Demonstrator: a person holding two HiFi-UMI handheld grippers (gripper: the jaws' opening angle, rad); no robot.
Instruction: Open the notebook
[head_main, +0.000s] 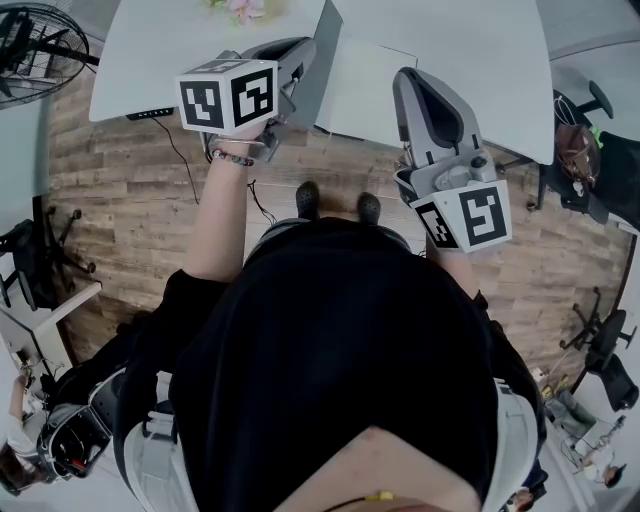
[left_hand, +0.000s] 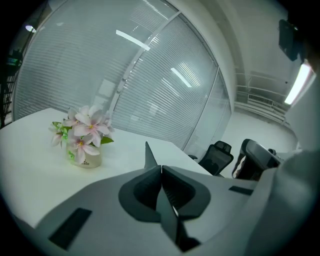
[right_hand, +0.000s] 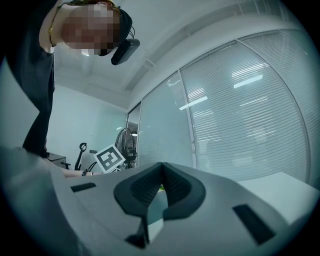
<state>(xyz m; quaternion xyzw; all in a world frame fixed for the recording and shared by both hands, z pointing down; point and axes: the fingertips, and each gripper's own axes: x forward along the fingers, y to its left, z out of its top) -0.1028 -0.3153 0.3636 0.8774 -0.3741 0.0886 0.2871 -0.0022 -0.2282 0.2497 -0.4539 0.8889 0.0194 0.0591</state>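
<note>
L forearm (head_main: 215, 220) stretched fwd, L hand (head_main: 243, 135) mostly hidden under marker cube (head_main: 228, 95). L gripper (left_hand: 161, 167) tilted slightly down, jaws clamped on thin cover (head_main: 326, 72), cover raised. Open notebook (head_main: 372, 90) at table (head_main: 170, 50) near edge, middle. R gripper (right_hand: 161, 165) approx level, near notebook right side, jaws together; pale sliver behind tips, unclear what.

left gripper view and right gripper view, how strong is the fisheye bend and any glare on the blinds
Left gripper view: strong barrel bend, the blinds bow into an arc, with bright ceiling-light streaks reflected across them; the flower pot is fairly sharp. Right gripper view: same bend, paler streaks on its blinds. Head view: even light, no hard shadows on the table.
</note>
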